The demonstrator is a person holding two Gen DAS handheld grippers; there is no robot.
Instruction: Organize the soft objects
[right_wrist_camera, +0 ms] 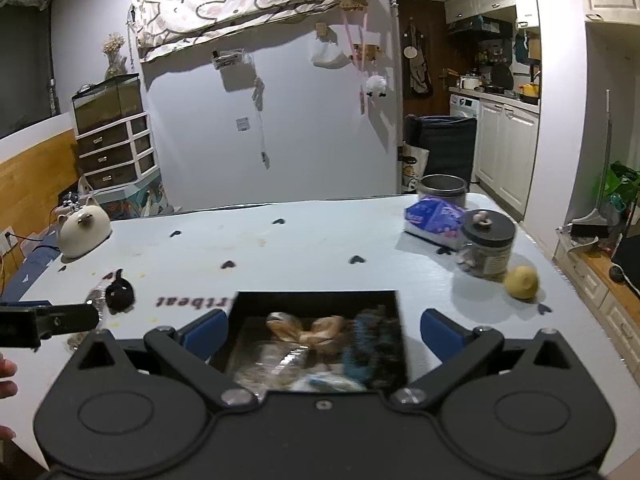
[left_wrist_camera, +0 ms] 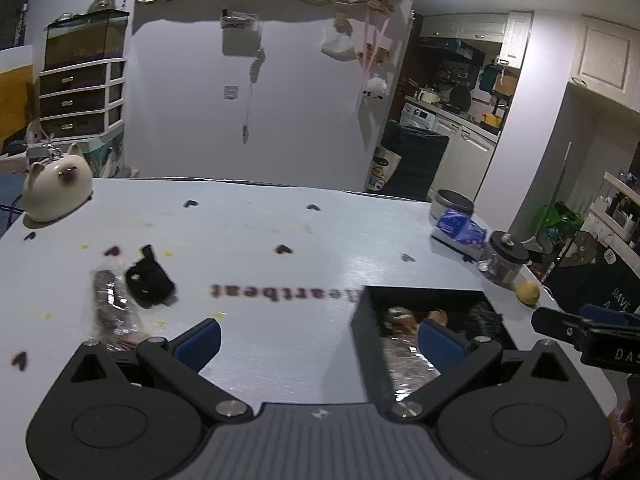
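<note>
One black box (right_wrist_camera: pixel 316 300) sat on the pale counter (right_wrist_camera: pixel 304 248), holding a tan bow-shaped soft piece (right_wrist_camera: pixel 306 330), a dark fuzzy piece (right_wrist_camera: pixel 370 340) and one clear-wrapped bundle (right_wrist_camera: pixel 276 364). The right gripper (right_wrist_camera: pixel 322 332) hung over it with its fingers spread wide and empty, the box between them. Two things lay outside the box, well to its left: one black soft toy (left_wrist_camera: pixel 150 280) and one clear-wrapped bundle (left_wrist_camera: pixel 112 308) just beside it. The left gripper (left_wrist_camera: pixel 320 338) was also wide open and empty, the toy ahead of its left finger (left_wrist_camera: pixel 200 342).
</note>
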